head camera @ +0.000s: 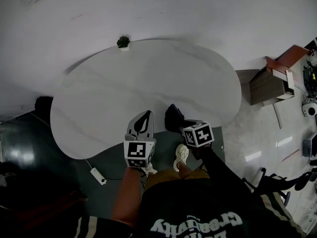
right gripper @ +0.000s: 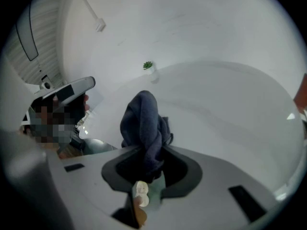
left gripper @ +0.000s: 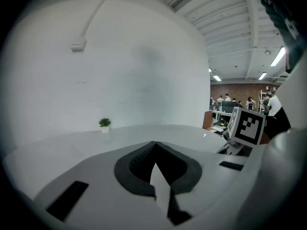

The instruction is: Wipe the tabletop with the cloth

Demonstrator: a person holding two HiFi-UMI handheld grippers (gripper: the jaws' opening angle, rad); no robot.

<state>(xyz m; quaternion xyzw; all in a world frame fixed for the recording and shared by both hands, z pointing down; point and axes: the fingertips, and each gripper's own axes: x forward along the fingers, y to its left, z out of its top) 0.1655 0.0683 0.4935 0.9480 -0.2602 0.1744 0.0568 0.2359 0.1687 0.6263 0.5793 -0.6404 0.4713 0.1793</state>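
Observation:
The white, kidney-shaped tabletop lies in front of me. My right gripper is at the table's near edge, shut on a dark blue cloth. In the right gripper view the cloth sticks out bunched from the jaws of the right gripper, above the tabletop; I cannot tell whether it touches the surface. Just to the left, my left gripper hovers over the near edge. The left gripper has its jaws pressed together with nothing between them, and it points across the tabletop.
A small potted plant stands at the table's far edge by the white wall. A wooden cabinet stands to the right. On the floor there is a power strip at left and a chair base at right. People sit at distant desks.

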